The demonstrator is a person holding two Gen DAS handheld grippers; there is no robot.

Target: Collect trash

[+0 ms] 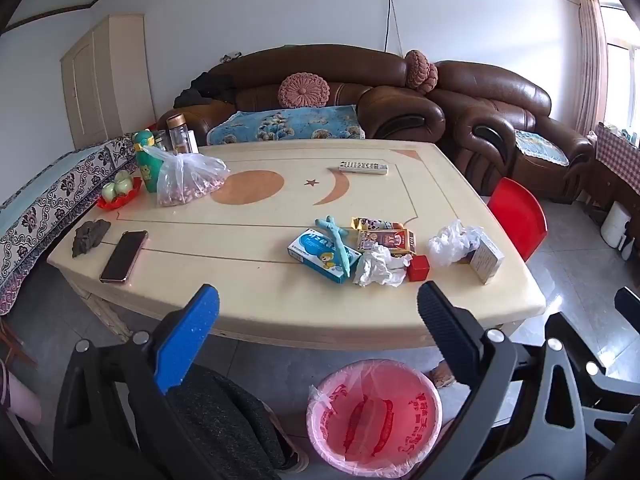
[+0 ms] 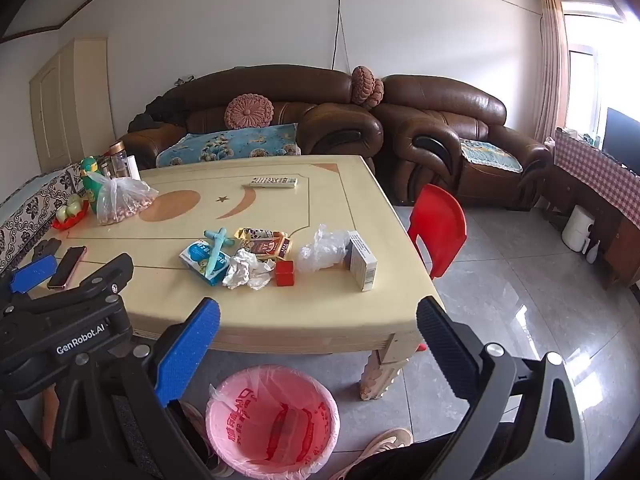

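Note:
Trash lies in a cluster on the cream table (image 1: 248, 304): a blue medicine box (image 1: 320, 258), crumpled white tissue (image 1: 376, 268), a small red box (image 1: 419, 268), a snack wrapper (image 1: 372, 224), a crumpled white plastic bag (image 1: 452, 242) and a white carton (image 1: 486, 260). The tissue (image 2: 246, 270) and the carton (image 2: 362, 260) also show in the right wrist view. A pink-lined bin (image 1: 374, 416) (image 2: 272, 420) stands on the floor before the table. My left gripper (image 1: 320, 316) and right gripper (image 2: 318, 320) both hover open and empty short of the table's front edge, above the bin.
A phone (image 1: 124, 256), a dark lump (image 1: 90, 236), a bag of nuts (image 1: 188, 180), bottles (image 1: 146, 160) and a remote (image 1: 363, 168) also sit on the table. A red chair (image 2: 438, 228) stands at its right side, with brown sofas (image 2: 440, 140) behind. A person's shoe (image 2: 384, 446) is beside the bin.

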